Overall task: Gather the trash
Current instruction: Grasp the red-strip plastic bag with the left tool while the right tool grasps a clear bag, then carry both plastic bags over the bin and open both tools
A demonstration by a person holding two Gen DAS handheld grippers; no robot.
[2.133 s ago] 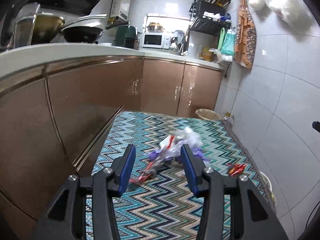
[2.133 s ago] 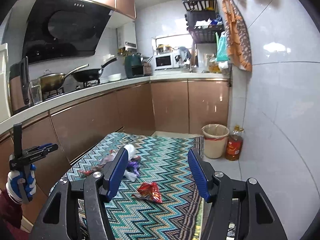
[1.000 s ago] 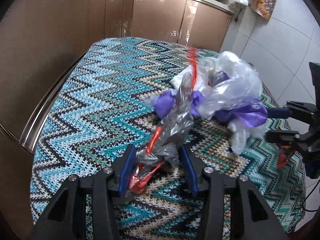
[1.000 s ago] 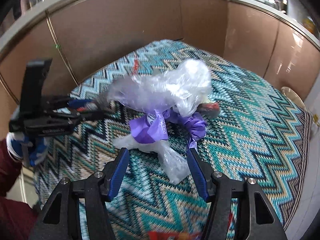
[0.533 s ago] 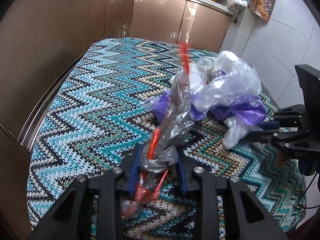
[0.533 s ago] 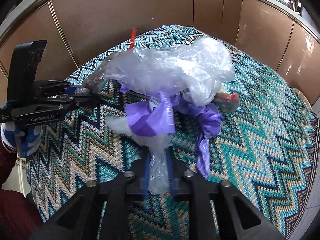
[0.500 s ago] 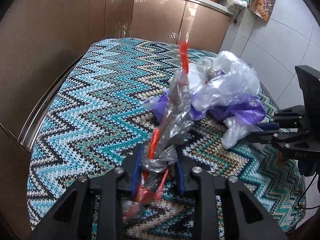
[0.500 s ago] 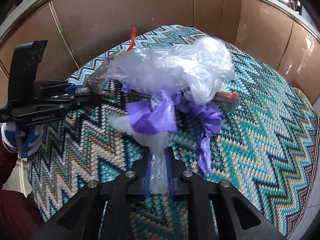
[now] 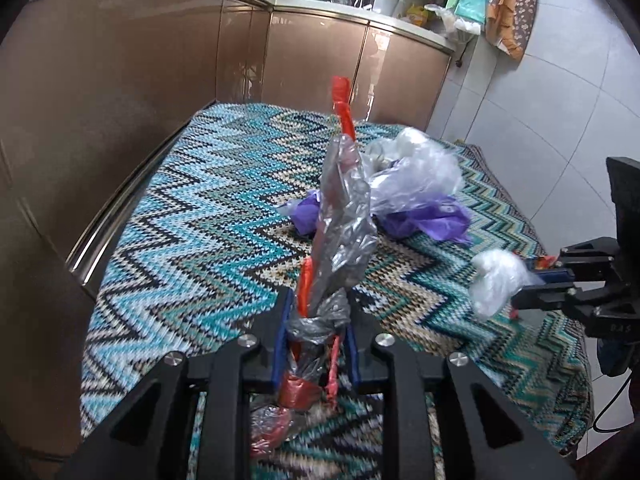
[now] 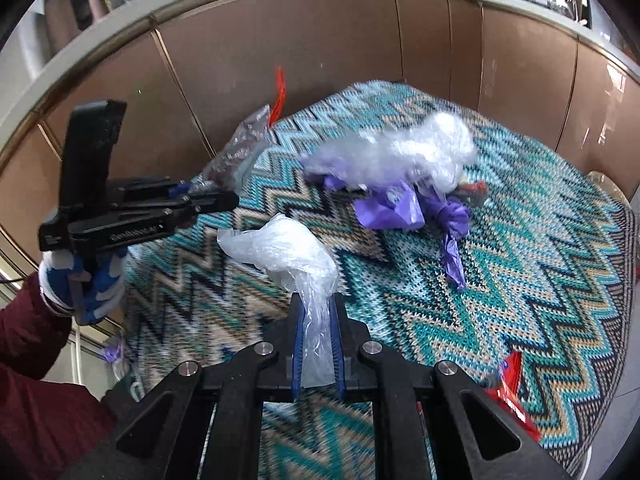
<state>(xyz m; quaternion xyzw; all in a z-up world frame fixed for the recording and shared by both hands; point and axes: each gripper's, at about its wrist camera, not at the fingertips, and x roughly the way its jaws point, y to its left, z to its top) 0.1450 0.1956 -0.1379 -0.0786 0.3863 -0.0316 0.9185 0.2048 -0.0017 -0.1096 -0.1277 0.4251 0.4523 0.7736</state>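
Trash in both grippers: left gripper (image 9: 316, 344) jaws clamped on a silver and red wrapper (image 9: 340, 216), right gripper (image 10: 318, 344) jaws clamped on a clear plastic bag (image 10: 288, 252), both held above the zigzag rug (image 10: 540, 264) beside purple bags (image 10: 404, 208)

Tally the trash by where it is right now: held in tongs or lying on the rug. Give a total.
Held in tongs: 2, silver-and-red wrapper in left tongs, clear bag in right tongs
On rug: 2, clear-and-purple bag clump, red wrapper
Total: 4
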